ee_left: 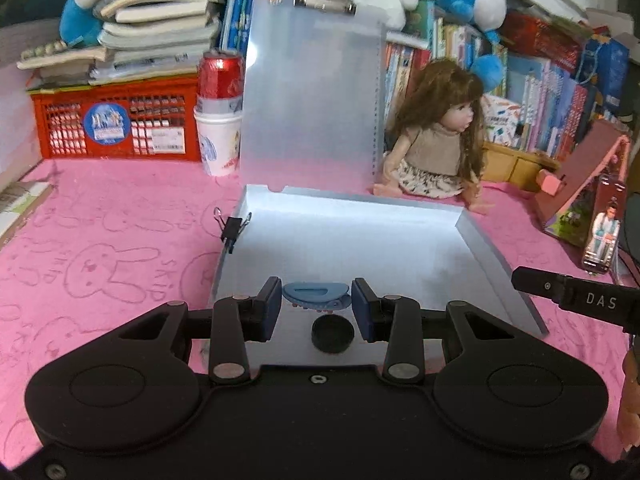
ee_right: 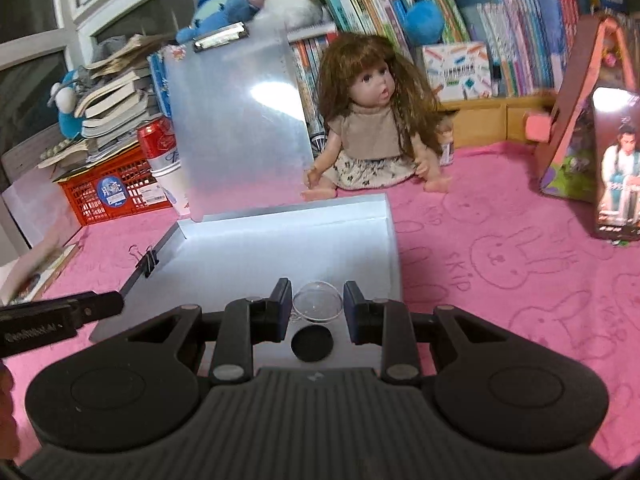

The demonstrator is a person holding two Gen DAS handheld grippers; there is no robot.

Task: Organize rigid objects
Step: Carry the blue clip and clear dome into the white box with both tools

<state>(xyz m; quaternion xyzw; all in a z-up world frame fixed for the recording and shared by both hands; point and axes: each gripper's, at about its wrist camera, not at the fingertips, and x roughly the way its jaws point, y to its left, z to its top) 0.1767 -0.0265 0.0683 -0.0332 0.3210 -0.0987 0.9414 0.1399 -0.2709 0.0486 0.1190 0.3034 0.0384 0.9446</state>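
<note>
1. Blue plastic clip-shaped object (ee_left: 316, 295) sits between the pads of the left hand-held gripper (ee_left: 316, 306), which is closed on it, just above the near edge of the open translucent plastic file box (ee_left: 486, 248).
2. The right hand-held gripper (ee_right: 316, 308) grips a clear round plastic dome (ee_right: 318, 303), also over the box's near edge.
3. Both held things lie straight ahead of their jaws, the blue one's long axis crosswise.
4. I judge the box floor is equally near for both.
5. A black binder clip (ee_left: 233, 227) is on the box's left wall.
</note>
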